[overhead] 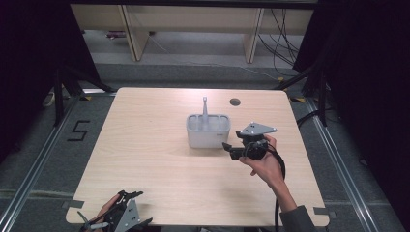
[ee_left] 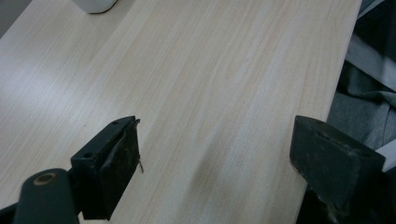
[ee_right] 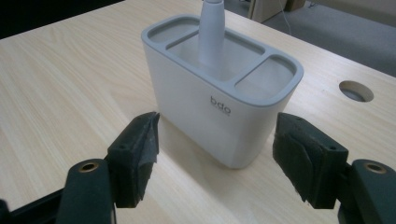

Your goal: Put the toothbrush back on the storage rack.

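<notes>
White holder (overhead: 208, 131) stands mid-table (overhead: 159, 188), a grey-white handle (overhead: 205, 112) upright in its middle compartment. Right tool (overhead: 226, 146) sits just beside the holder's right end, jaws spread, nothing between them. Left tool (overhead: 131, 195) rests at the near table edge, well apart, also spread and empty. Judgement: the handle looks already placed; little left but to draw away (or grip the holder). Right gripper view gives three compartments and "bdo" lettering (ee_right: 220, 105); the high view shows both hands' spacing
</notes>
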Demonstrator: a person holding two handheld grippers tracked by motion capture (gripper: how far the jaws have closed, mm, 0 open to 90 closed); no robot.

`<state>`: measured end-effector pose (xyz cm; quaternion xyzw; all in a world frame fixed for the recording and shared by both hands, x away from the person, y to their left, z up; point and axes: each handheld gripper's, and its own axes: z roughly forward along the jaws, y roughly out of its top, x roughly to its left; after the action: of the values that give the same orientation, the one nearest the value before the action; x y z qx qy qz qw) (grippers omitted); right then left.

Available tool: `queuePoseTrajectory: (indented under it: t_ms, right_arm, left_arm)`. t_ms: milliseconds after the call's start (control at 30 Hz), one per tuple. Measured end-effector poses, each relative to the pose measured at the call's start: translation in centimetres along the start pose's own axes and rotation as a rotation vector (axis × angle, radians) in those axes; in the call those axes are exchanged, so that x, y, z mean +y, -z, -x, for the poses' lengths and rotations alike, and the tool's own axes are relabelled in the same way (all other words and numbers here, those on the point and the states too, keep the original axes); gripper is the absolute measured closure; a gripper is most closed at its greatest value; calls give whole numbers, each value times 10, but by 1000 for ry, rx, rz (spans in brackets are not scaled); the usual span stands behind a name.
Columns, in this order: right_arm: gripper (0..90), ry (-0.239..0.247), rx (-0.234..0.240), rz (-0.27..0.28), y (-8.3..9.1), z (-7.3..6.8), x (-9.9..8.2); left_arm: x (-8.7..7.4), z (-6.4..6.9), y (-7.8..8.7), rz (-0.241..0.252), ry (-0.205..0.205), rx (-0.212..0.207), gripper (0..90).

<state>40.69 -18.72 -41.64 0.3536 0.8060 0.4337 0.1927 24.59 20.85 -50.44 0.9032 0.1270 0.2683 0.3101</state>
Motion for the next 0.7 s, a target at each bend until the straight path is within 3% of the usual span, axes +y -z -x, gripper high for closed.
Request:
queuePoseTrajectory:
  t_ms: [67,100,133,267,300,333,500,533,567,600,700]
  right_arm:
    - [315,15,-1,3,1,1,-2]
    - [313,-5,-1,-2,2,-1,-4]
    - [310,20,5,7,2,0,-5]
    - [306,-5,8,-3,4,-3,-9]
    - [305,18,2,4,4,-2,-10]
    - [304,-13,6,-6,4,-6,-11]
    - [303,24,17,4,4,-7,-15]
    - [303,2,24,-9,4,-10,-16]
    - [303,20,20,-7,5,-9,-17]
    - [303,3,31,-16,5,-12,-18]
    - [300,23,35,-13,4,-13,-20]
  left_arm:
    - [0,0,0,0,1,0,155]
    - [0,0,0,0,2,-3,154]
    - [0,0,0,2,2,-4,154]
    - [-1,0,0,2,1,-6,154]
    - [0,0,1,-7,-7,-7,154]
    - [0,1,0,6,3,13,155]
    - [-1,0,-1,4,2,-2,155]
    - [-1,0,0,-1,2,-4,155]
    - [0,0,0,-2,2,-5,155]
    - [0,0,0,3,1,-8,154]
    - [0,0,0,4,0,17,155]
